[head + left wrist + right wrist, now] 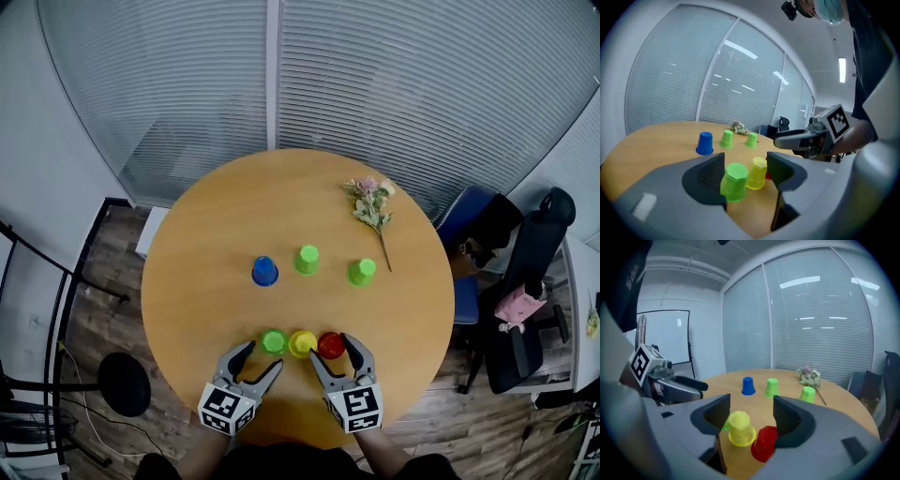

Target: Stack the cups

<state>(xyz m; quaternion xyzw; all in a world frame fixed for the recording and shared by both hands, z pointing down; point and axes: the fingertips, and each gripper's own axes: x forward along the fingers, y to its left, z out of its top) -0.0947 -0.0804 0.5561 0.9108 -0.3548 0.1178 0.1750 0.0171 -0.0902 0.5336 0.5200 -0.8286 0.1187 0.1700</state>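
While the left tool (262, 356) and the right tool (329, 349) both stand spread, pinching nothing, six upside-down cups sit on the round counter (216, 225): three green, one blue, one yellow, one red. Just ahead of the tools, the near row runs green cup (273, 341), yellow cup (302, 343), red cup (330, 345). The far row runs blue cup (264, 271), then two green cups (307, 259) (362, 271). One flower sprig (372, 203) lies far right. Each tool's cube (226, 410) carries square black-and-white markers. Only the head view shows the office chair (525, 281); only the right gripper view shows a whiteboard (665, 336).
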